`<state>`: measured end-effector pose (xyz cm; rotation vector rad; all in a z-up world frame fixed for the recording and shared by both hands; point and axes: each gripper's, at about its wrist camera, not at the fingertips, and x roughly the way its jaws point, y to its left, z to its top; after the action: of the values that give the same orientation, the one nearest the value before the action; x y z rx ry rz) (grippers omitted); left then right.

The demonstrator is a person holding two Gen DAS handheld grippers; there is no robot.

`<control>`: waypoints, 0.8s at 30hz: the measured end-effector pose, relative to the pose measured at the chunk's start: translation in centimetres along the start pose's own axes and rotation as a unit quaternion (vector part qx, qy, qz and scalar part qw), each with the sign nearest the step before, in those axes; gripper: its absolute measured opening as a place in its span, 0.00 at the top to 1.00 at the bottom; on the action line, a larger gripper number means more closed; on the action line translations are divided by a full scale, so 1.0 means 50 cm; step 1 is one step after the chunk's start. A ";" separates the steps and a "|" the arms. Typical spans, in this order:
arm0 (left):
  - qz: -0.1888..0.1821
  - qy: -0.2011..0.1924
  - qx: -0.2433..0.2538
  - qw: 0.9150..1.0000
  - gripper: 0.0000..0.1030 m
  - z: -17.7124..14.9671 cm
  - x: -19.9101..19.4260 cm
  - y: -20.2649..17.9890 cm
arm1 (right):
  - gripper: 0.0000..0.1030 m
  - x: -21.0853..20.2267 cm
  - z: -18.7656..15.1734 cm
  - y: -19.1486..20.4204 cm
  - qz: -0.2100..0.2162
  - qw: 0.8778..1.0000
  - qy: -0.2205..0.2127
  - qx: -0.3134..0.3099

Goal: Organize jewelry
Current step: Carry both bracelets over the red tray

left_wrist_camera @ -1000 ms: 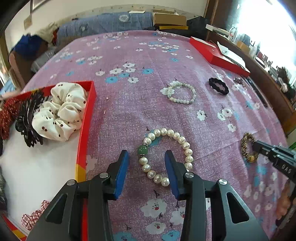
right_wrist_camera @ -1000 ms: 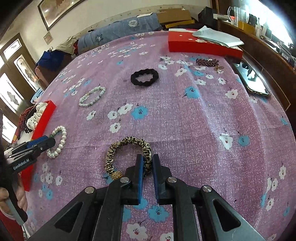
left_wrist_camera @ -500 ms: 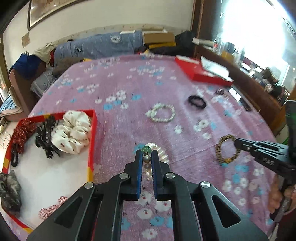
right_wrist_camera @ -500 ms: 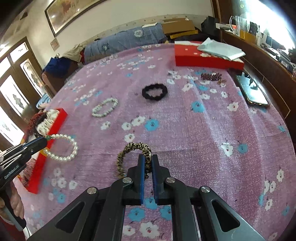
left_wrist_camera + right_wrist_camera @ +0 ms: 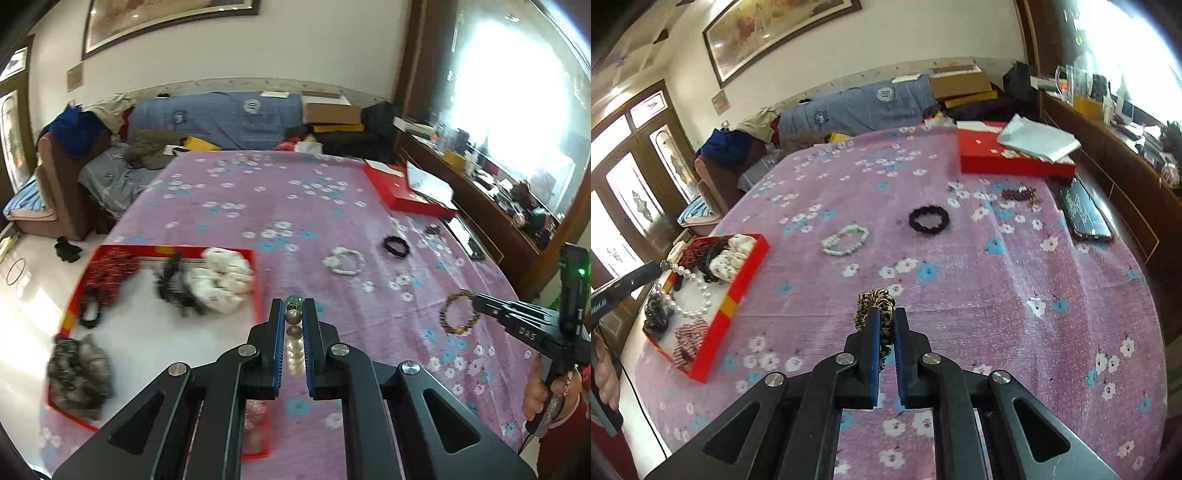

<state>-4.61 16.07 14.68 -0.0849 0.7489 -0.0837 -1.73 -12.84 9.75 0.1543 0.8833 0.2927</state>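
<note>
My left gripper (image 5: 294, 308) is shut on a pearl bracelet (image 5: 293, 334) with one green bead, lifted off the purple flowered cloth. In the right wrist view that pearl bracelet (image 5: 687, 291) dangles from the left gripper (image 5: 659, 266) over the red tray (image 5: 737, 295). My right gripper (image 5: 885, 317) is shut on a leopard-print scrunchie (image 5: 875, 301), held above the cloth. From the left wrist view the scrunchie (image 5: 456, 312) hangs as a loop at the right gripper's tip (image 5: 476, 300). The red tray (image 5: 79, 291) holds a white dotted scrunchie (image 5: 219, 282), a black clip and other hair pieces.
On the cloth lie a pale bead bracelet (image 5: 846, 240), a black scrunchie (image 5: 929, 219), a dark beaded piece (image 5: 1019, 194) and a phone (image 5: 1086, 212). A red box (image 5: 1008, 162) with papers sits at the far edge. A sofa with clutter stands behind the table.
The left gripper shut on the pearl bracelet and raised it off the cloth. The right gripper, shut on the leopard scrunchie, lifted it too. Both views pulled back and upward.
</note>
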 end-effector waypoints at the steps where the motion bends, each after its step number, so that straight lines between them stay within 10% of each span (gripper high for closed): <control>1: 0.006 0.000 -0.002 1.000 0.91 0.002 -0.009 0.016 | 0.92 -0.005 0.000 0.008 0.002 1.000 -0.002 -0.003; 24: 0.077 0.046 -0.074 0.993 0.91 -0.009 0.036 0.294 | 0.92 0.060 0.028 0.354 0.082 0.991 0.023 -0.107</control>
<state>-2.95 30.43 11.58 -0.1640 0.8506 0.1163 -2.17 4.91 12.91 0.0212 0.8808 0.5443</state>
